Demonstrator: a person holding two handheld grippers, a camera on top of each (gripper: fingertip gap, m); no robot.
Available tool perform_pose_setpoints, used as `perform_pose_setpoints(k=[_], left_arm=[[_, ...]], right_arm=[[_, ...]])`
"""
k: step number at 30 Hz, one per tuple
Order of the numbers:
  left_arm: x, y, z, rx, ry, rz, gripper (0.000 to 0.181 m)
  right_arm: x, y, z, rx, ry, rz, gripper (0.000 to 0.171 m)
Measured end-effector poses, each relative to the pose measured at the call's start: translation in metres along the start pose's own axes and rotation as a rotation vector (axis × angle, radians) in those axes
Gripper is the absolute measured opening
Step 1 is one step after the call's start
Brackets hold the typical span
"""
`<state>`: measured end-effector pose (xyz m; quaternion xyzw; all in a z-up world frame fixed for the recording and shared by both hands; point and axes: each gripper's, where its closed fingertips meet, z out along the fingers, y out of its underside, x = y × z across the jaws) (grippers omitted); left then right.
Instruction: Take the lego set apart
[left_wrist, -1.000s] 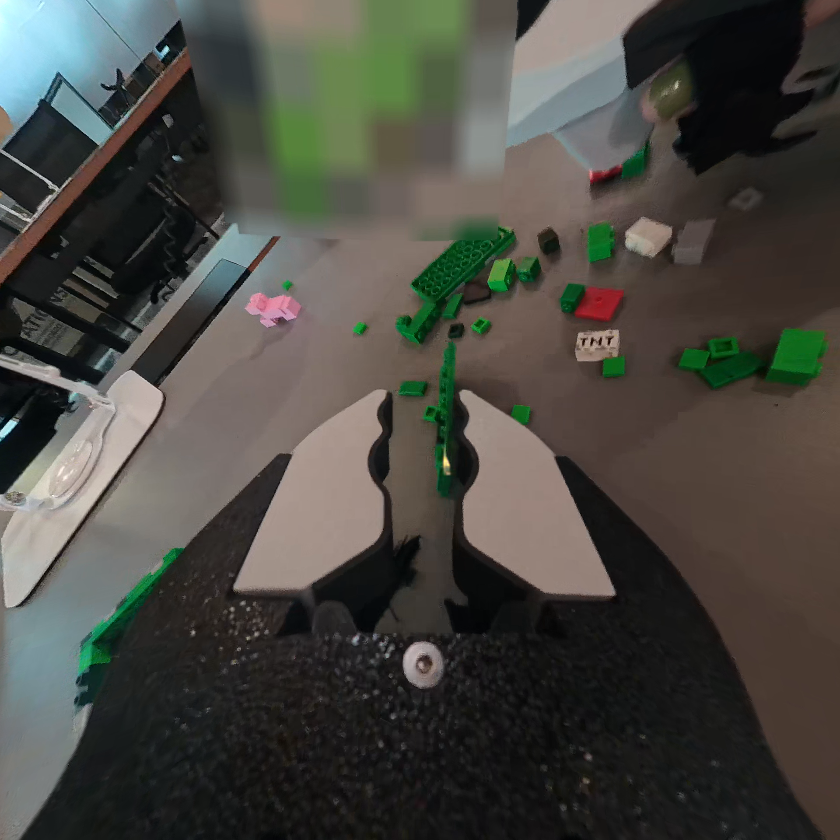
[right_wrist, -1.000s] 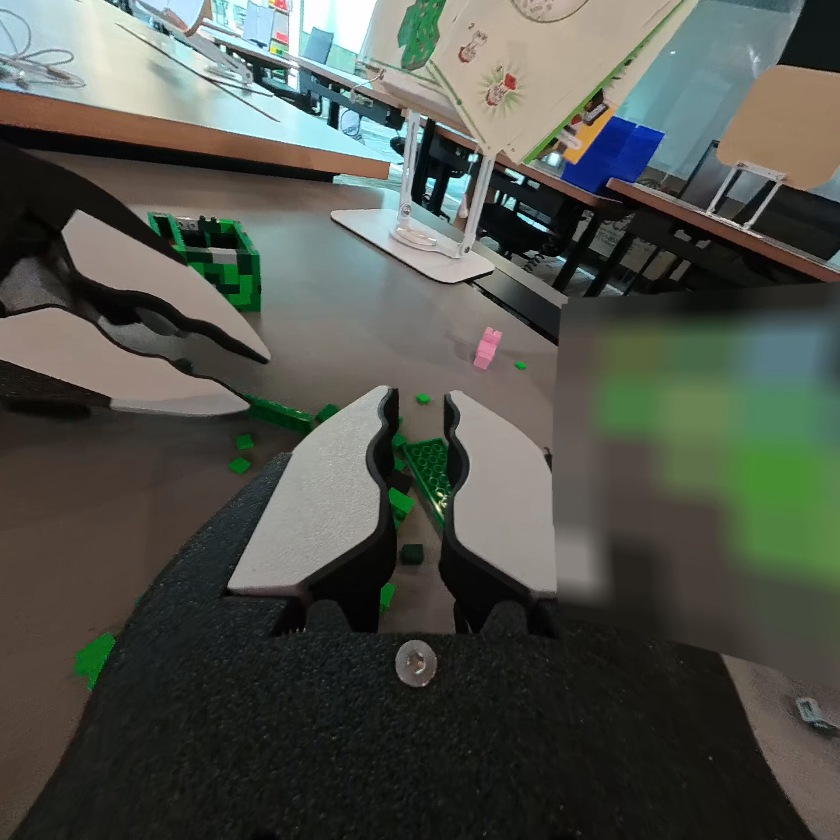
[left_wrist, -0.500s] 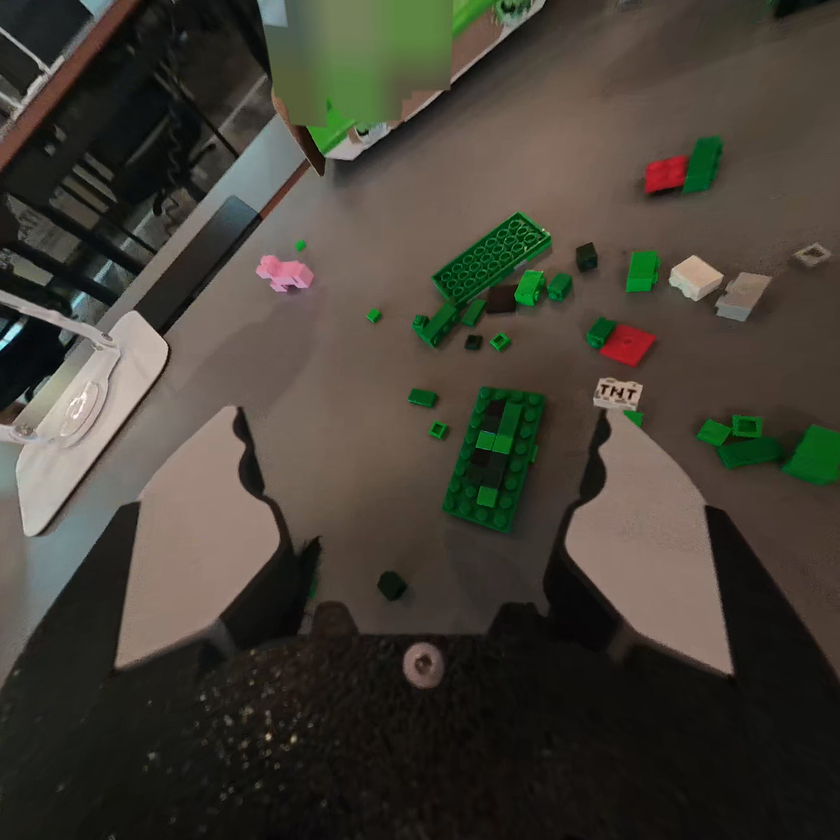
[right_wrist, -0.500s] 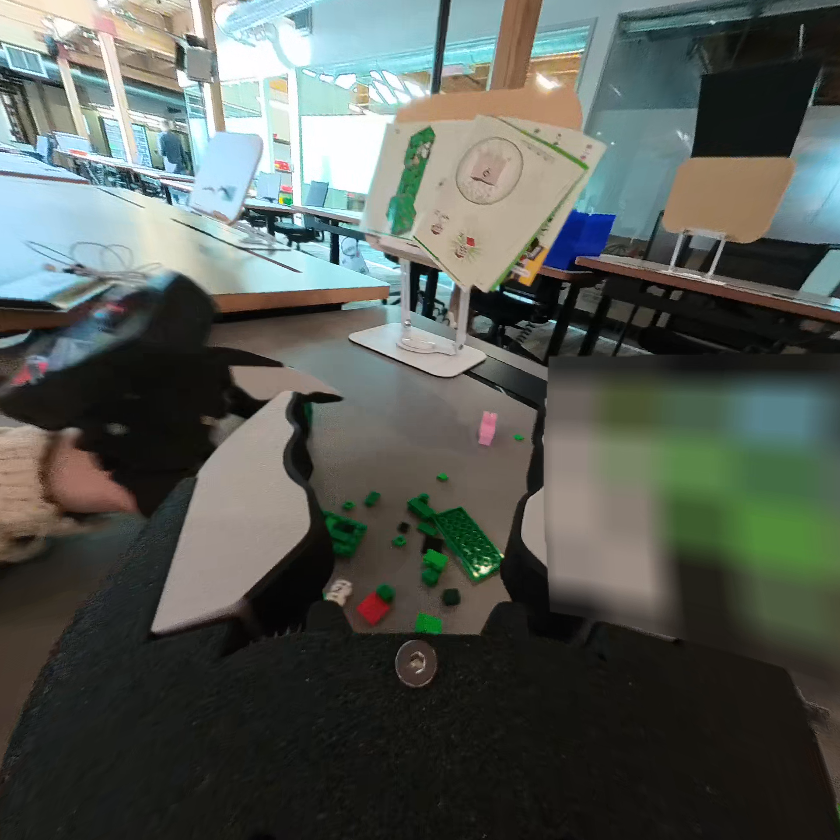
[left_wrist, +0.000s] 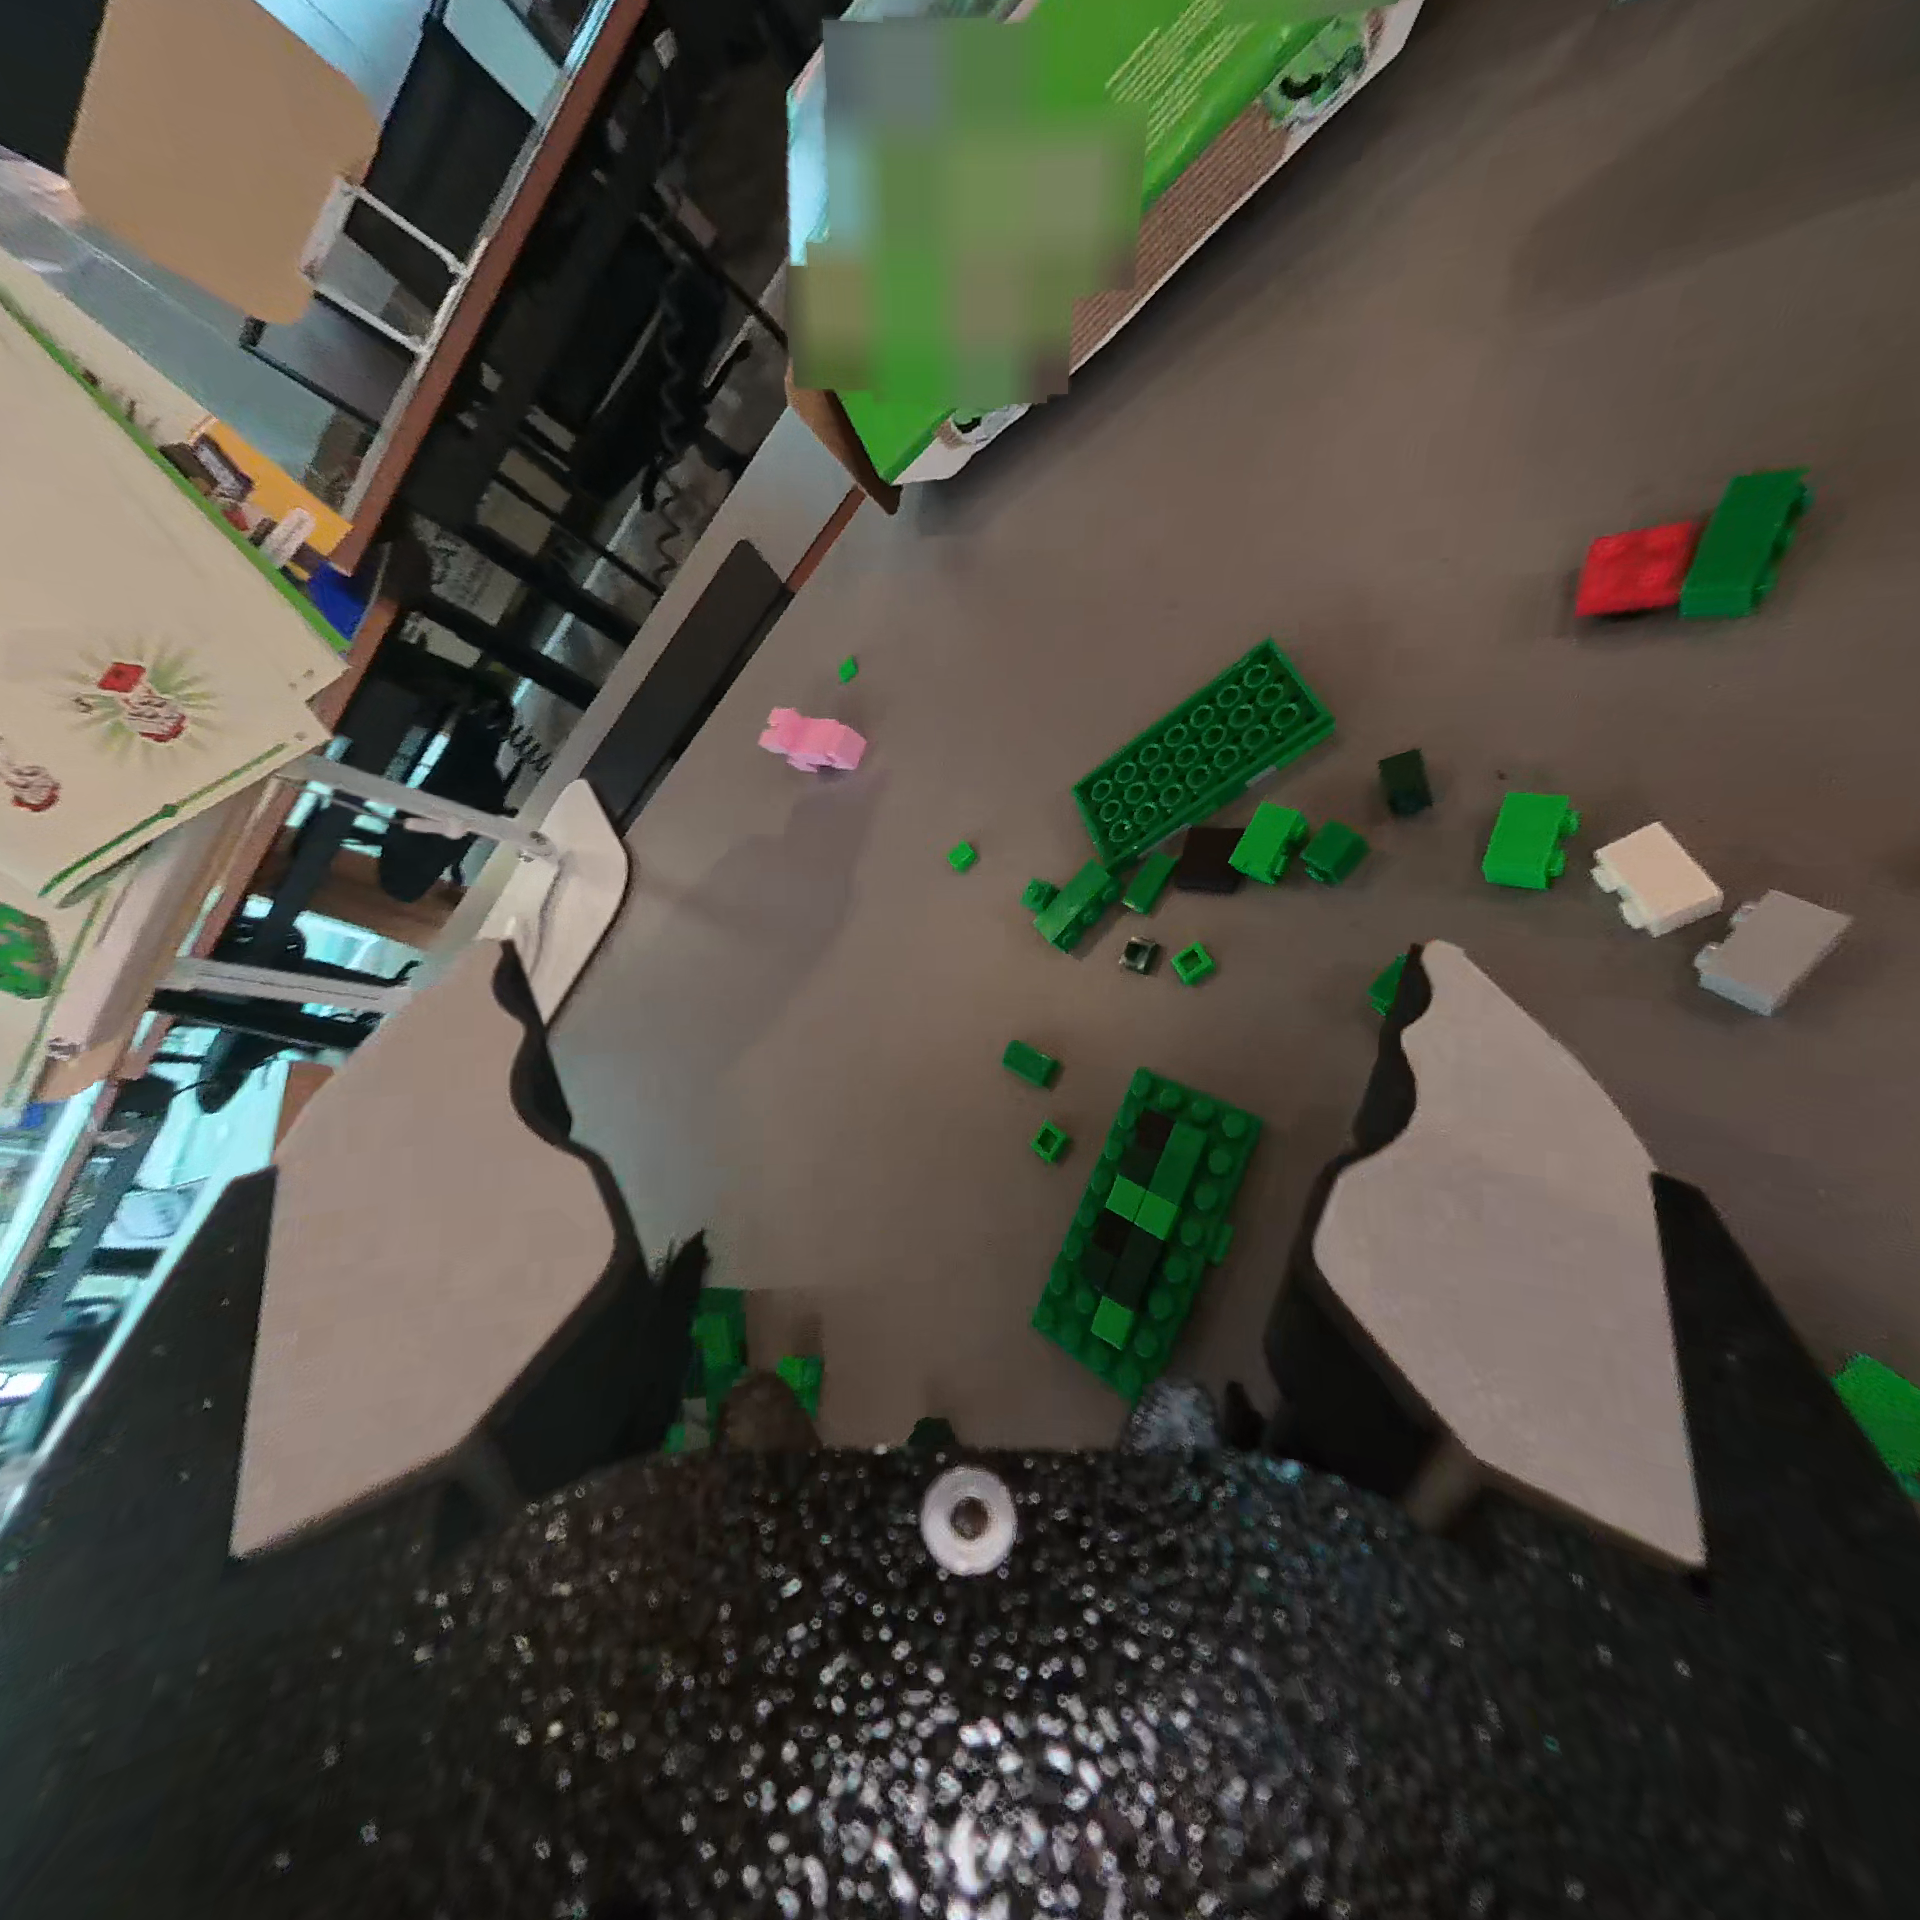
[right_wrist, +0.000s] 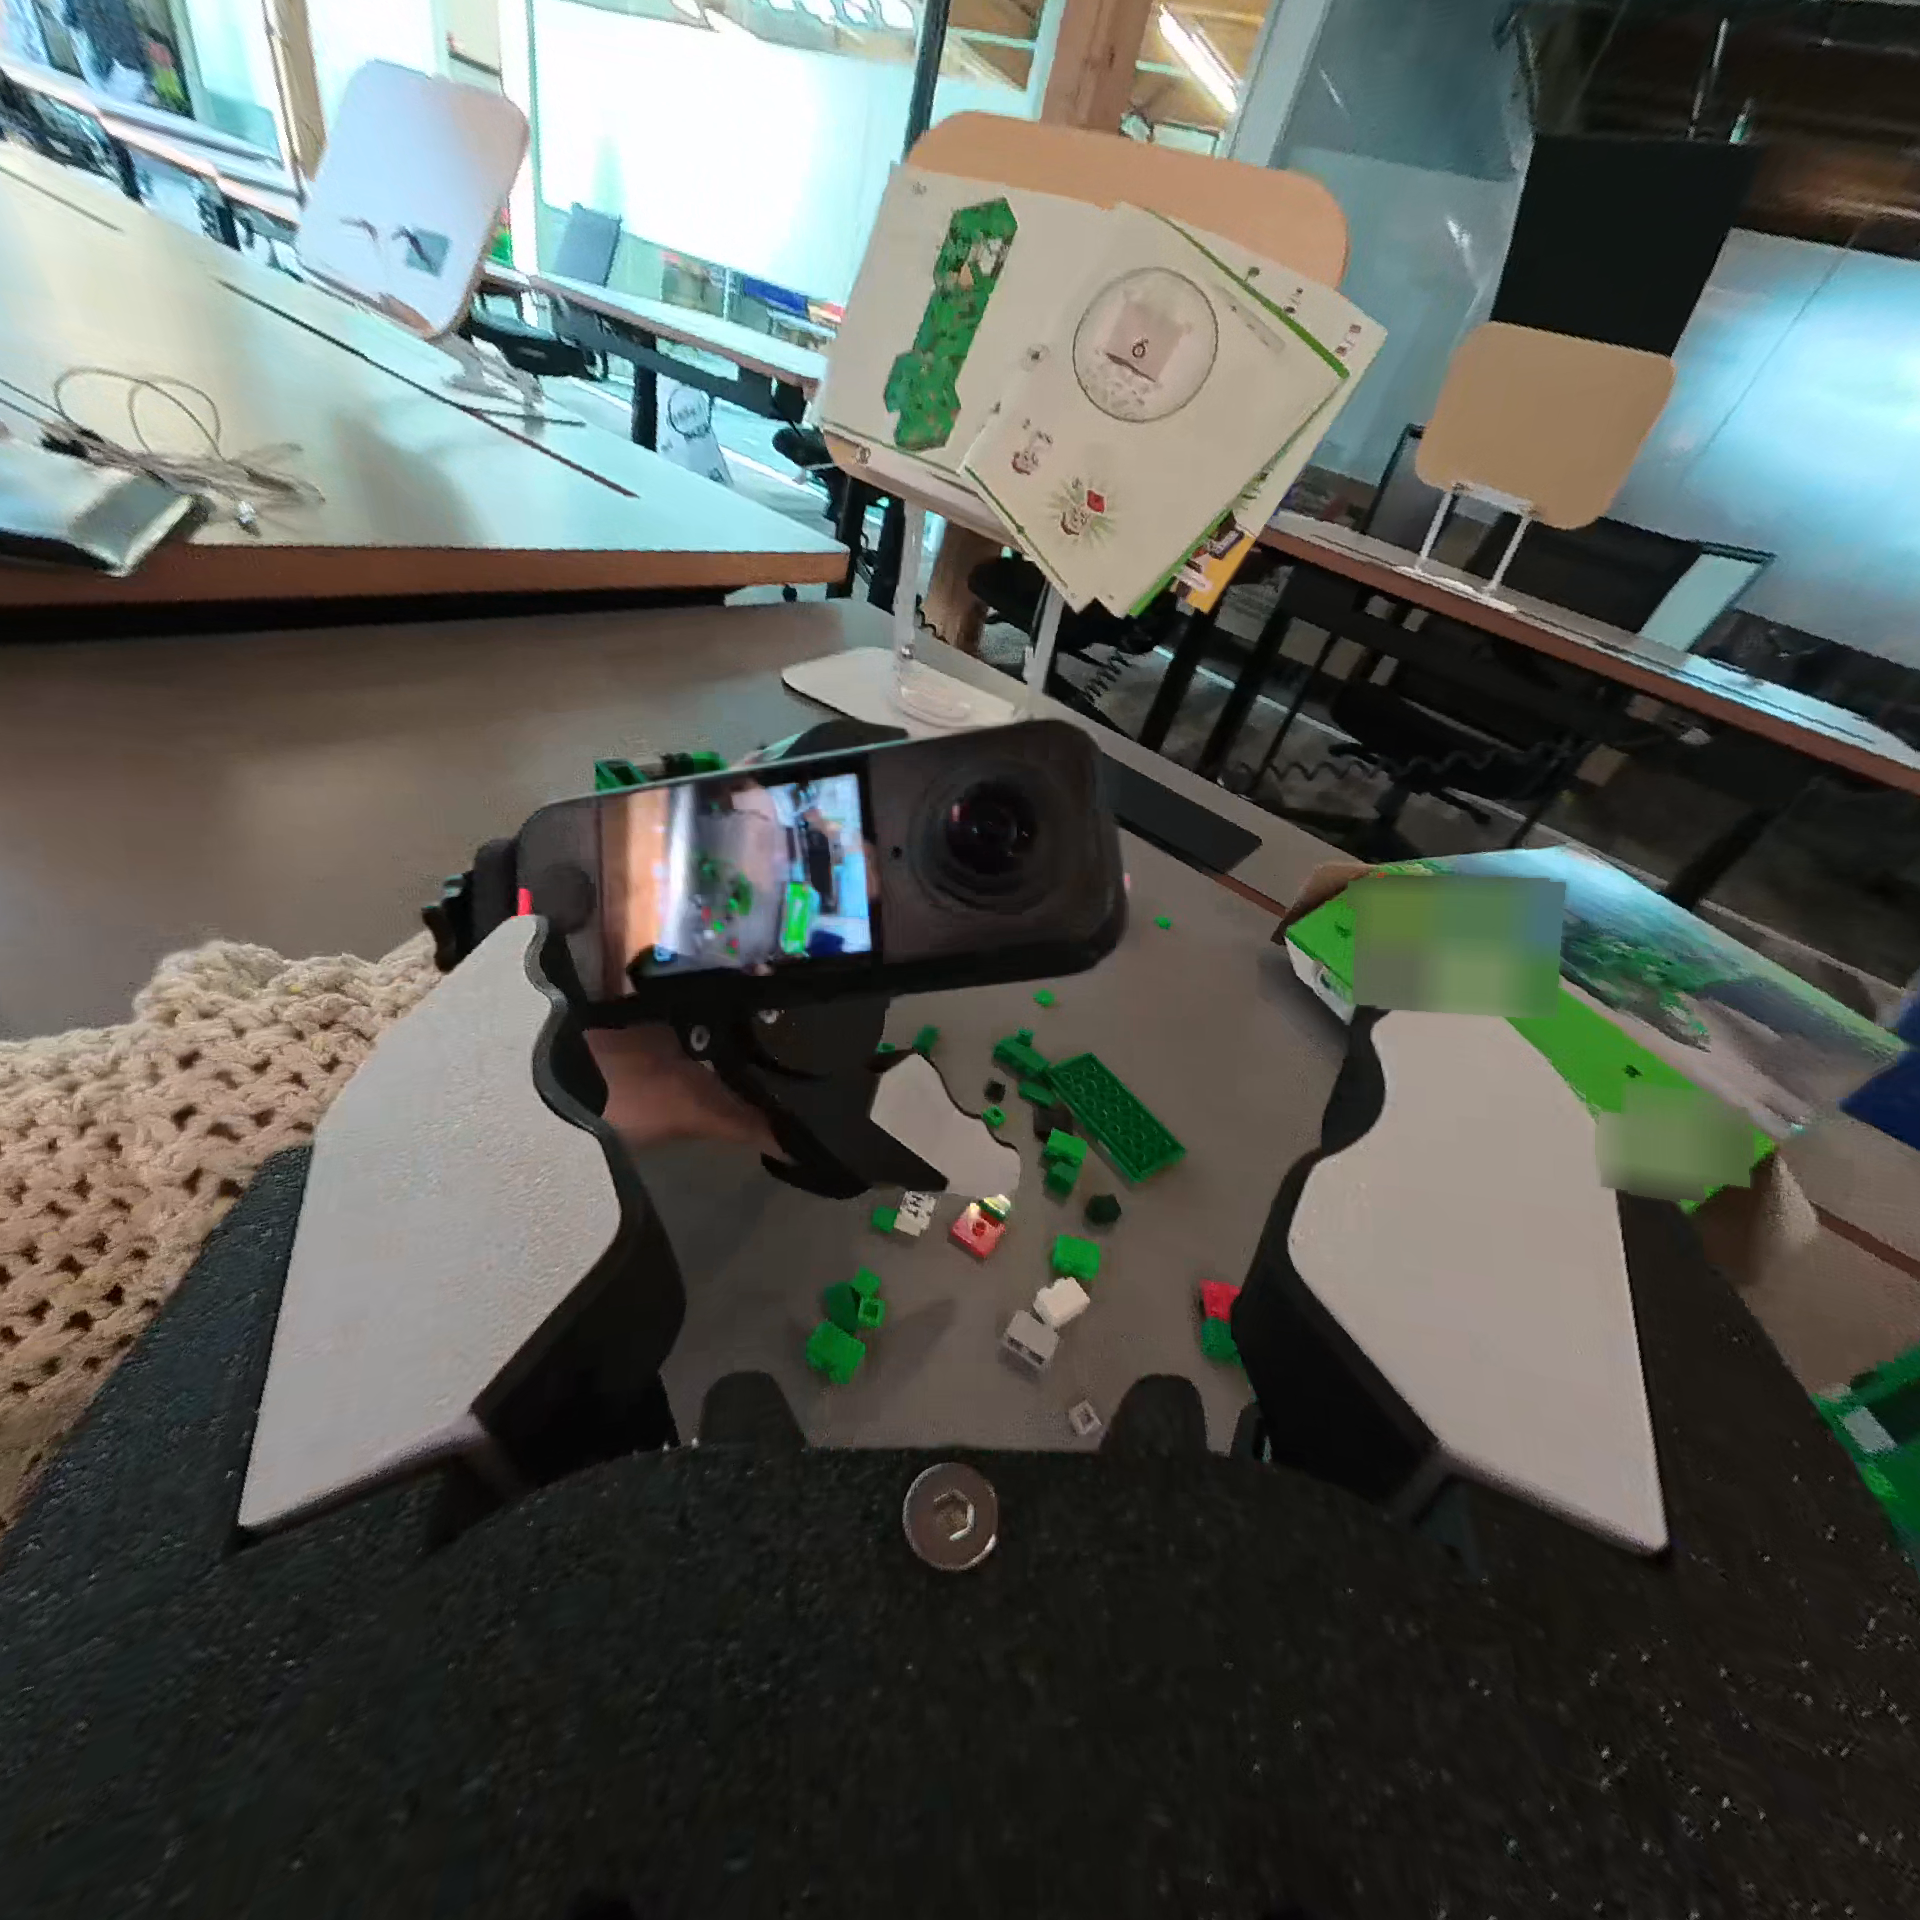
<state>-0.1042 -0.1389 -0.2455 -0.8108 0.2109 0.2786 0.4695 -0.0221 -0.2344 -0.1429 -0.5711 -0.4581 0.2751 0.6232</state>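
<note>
Since half a second ago your left gripper (left_wrist: 961, 1049) has lifted and tilted, so the studded green plate (left_wrist: 1148, 1231) now sits low in the frame, flat on the grey table (left_wrist: 1455, 312) between your widely spread fingers, touching neither. Your right gripper (right_wrist: 956, 997) is just as wide and empty; through its gap in the right wrist view you see the left unit's camera (right_wrist: 831, 873) at frame centre, and loose pieces on the table beyond. An upturned green plate (left_wrist: 1205, 748) lies above centre in the left wrist view, with small green bricks scattered just below it, a pink piece (left_wrist: 812, 740) to its left, a red tile (left_wrist: 1631, 569) touching a green brick (left_wrist: 1745, 545) at upper right, and a white brick (left_wrist: 1657, 878) beside a grey brick (left_wrist: 1771, 951) at right. The green lego box (right_wrist: 1621, 997) rests at mid-right of the right wrist view; whether anything is inside it cannot be told. An instruction booklet (right_wrist: 1091, 364) stands propped on a stand at top centre.
</note>
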Motion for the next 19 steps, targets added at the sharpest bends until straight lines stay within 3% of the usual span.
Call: perform_pose_setpoints(k=[6,14,19], left_arm=[[-0.008,0.002,0.0,-0.051,-0.102,0.083,0.147],[-0.065,-0.001,-0.019,-0.095,-0.486,0.351,0.146],[-0.042,0.0,-0.018,-0.019,-0.338,0.29,0.126]], right_arm=[[0.001,0.01,0.0,-0.096,0.026,-0.051,0.134],[-0.004,0.035,0.002,-0.234,-0.058,0.07,0.137],[-0.011,0.027,-0.005,-0.201,-0.102,0.045,0.122]])
